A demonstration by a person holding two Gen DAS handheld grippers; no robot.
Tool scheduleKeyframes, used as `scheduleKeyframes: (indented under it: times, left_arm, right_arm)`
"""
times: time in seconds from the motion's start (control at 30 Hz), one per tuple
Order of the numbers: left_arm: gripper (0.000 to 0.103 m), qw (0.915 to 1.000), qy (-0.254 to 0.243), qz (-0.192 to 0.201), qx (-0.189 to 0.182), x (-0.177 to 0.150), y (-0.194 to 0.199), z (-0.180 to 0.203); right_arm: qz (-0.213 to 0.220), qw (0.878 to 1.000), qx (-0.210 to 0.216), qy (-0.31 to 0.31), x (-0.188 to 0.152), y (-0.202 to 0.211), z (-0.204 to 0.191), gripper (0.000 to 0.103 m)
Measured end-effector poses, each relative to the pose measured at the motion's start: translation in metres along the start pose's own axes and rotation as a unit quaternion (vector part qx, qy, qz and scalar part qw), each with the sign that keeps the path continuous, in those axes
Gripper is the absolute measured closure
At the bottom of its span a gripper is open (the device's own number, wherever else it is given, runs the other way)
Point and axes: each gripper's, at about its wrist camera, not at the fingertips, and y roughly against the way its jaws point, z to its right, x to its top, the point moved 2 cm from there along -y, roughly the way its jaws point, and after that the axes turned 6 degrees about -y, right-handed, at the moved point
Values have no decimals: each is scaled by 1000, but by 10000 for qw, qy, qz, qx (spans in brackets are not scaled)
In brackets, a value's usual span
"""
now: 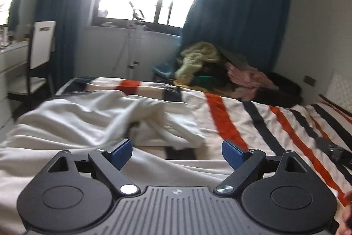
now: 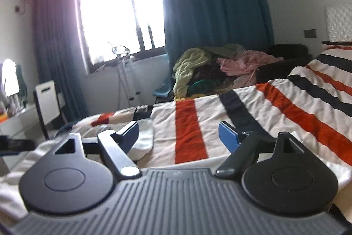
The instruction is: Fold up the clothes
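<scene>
I judge I am at the very start of a fold: nothing is gripped and the garment is not yet laid flat. My left gripper sits at the bottom centre of its frame with its blue pads spread wide and nothing between them. My right gripper is likewise spread wide and empty, low in its own frame.

The task's thing is a white garment, lying on the striped bedspread in the left and middle of the left wrist view, just beyond the left gripper's fingers. In the right wrist view only a rounded edge of it shows, by the left finger at lower left, with more pale cloth running off the bottom left corner.

It looks rumpled, with soft ridges and one lobe turned over another near the centre of the frame. The picture is smeared there, so I cannot tell a sleeve from a hem, nor what kind of garment it is.

The next move, as I read it, calls for finding two corners or a clear edge, lowering each gripper onto one, closing on a single layer, and drawing the cloth out flat. The thin fabric may bunch, and I risk pinching the bedspread with it.

A pile of other clothes sits in the upper right, beyond the bed.
</scene>
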Motion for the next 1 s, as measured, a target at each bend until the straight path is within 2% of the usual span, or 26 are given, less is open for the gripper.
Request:
scheduleKeyframes:
  times: [0.1, 0.2, 0.3, 0.4, 0.57, 1.0]
  left_arm:
    - [9, 9999, 23, 85, -62, -21, -14, 2]
    - [8, 9999, 61, 126, 77, -45, -23, -4]
    - [8, 9997, 52, -2, 219, -58, -31, -9]
    - [8, 9996, 123, -96, 246, -60, -37, -14]
    - [6, 9983, -53, -155, 566, -62, -45, -18]
    - [6, 9965, 204, -363, 731, -71, -49, -32]
  right_arm:
    - [-58, 10000, 38, 70, -5, -5, -2, 21]
    - [-99, 9999, -2, 30, -10, -13, 1, 21]
    - [-160, 9999, -16, 5, -16, -21, 3, 21]
    - [-272, 9996, 109, 15, -21, -30, -1, 22]
    - [-221, 9996, 126, 121, -22, -34, -6, 22]
    - [-226, 9995, -16, 238, -27, -34, -6, 22]
